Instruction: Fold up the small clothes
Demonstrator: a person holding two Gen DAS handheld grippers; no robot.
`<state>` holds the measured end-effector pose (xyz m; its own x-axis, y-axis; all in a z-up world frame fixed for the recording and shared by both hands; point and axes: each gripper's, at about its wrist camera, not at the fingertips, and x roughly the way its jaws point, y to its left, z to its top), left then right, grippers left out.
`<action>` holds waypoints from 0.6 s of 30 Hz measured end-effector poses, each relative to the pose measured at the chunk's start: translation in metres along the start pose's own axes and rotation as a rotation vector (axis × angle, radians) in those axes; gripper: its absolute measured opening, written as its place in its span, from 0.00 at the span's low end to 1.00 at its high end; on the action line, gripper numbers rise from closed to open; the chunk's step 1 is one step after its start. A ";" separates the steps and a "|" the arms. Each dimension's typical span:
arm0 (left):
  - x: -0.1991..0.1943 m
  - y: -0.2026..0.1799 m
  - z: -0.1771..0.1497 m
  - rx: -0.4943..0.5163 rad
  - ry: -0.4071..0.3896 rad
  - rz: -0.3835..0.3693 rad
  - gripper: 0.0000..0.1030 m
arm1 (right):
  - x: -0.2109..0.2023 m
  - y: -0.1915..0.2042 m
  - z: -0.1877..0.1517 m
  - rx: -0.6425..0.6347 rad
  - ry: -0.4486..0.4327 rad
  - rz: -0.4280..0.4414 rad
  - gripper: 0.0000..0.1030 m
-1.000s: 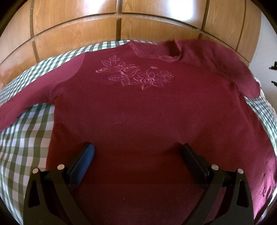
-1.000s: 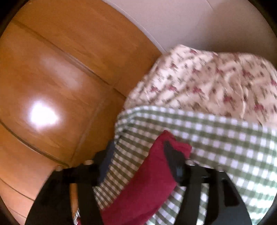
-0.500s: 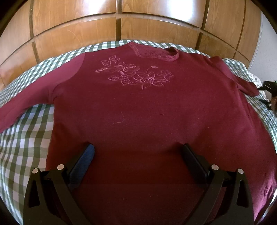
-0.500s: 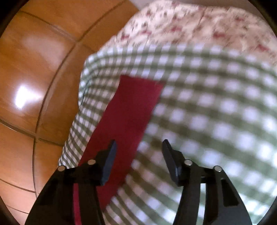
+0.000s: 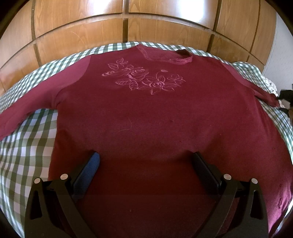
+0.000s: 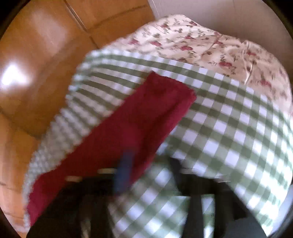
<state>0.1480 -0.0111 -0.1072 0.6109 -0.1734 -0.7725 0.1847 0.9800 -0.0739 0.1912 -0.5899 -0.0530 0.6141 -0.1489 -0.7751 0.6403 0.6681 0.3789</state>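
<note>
A dark red sweater (image 5: 146, 113) with an embroidered flower on the chest lies flat, face up, on the green checked cloth (image 5: 25, 146), both sleeves spread out. My left gripper (image 5: 145, 161) is open and empty, hovering over the sweater's lower part. In the right wrist view the sweater's sleeve (image 6: 128, 128) lies straight on the checked cloth (image 6: 228, 137). My right gripper (image 6: 150, 164) is open and empty just above the sleeve and the cloth; this view is blurred by motion. The right gripper also shows at the far right edge of the left wrist view (image 5: 285, 97), beside the sleeve cuff.
A wooden panelled wardrobe (image 5: 146, 23) stands behind the bed. A floral bedcover (image 6: 210, 45) lies beyond the checked cloth at the right end. A white wall (image 6: 238, 16) is behind it.
My right gripper let go of the sleeve, which now lies spread to the right. The gripper drew back and opened. The left gripper has not moved.
</note>
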 end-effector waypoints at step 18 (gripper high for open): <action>-0.117 0.098 -0.087 -0.208 0.106 -0.099 0.69 | -0.108 0.040 -0.256 -0.527 0.458 0.324 0.62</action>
<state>0.0278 0.1136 -0.0791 0.5118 -0.2694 -0.8158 0.0704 0.9595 -0.2726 0.0329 -0.3605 -0.0831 0.4072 0.3533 -0.8422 0.0864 0.9031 0.4206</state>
